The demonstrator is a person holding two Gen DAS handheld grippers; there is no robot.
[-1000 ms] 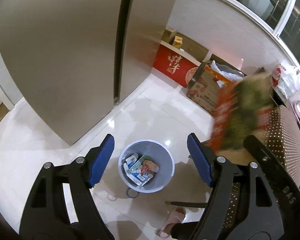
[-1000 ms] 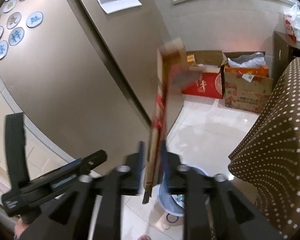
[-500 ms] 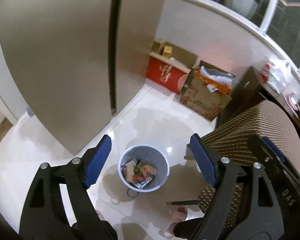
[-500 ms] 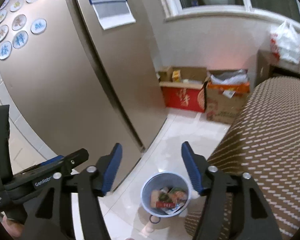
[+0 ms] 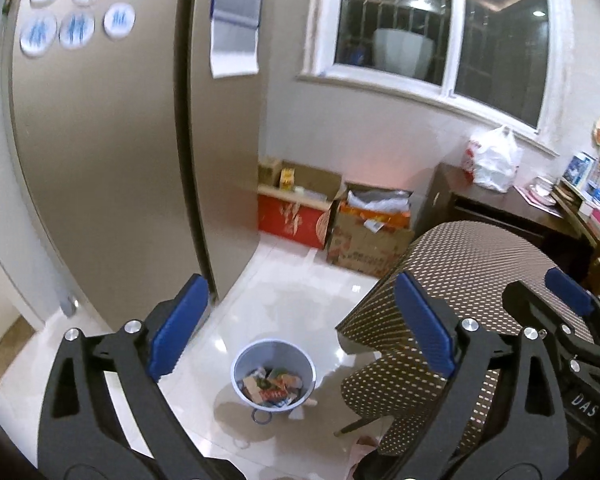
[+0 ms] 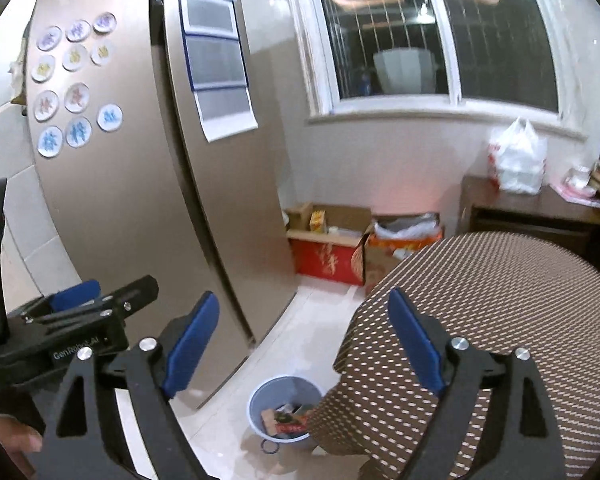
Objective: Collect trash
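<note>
Left wrist view: the left gripper (image 5: 298, 328) has its jaws spread wide and opening further, with nothing between the blue pads. Looking straight through the gap, the little grey trash bin (image 5: 273, 374) sits down on the white tiled floor (image 5: 300, 300), well below the tongs. It's stuffed with trash (image 5: 272, 386), a jumble of crumpled wrappers and cartons. To the right of the gap, behind the right pad, there's a table with a brown dotted cloth (image 5: 468, 264), its edge hanging close to the bin. The right gripper pokes in at the far right edge, blue pad (image 5: 568, 292) showing.

From the right wrist view, the right gripper (image 6: 304, 342) is also empty, jaws apart and opening wider. The bin (image 6: 286, 412) shows low in the gap here, half tucked under the cloth (image 6: 500, 300) on the right. The left gripper (image 6: 80, 320) hangs off to the left, a bit of the person's hand visible under it.

Left of both tongs stands a big gold fridge (image 6: 112, 200) with round magnets. Straight ahead past the bin, cardboard boxes (image 5: 332, 216) sit against the wall under the window (image 5: 440, 28).
</note>
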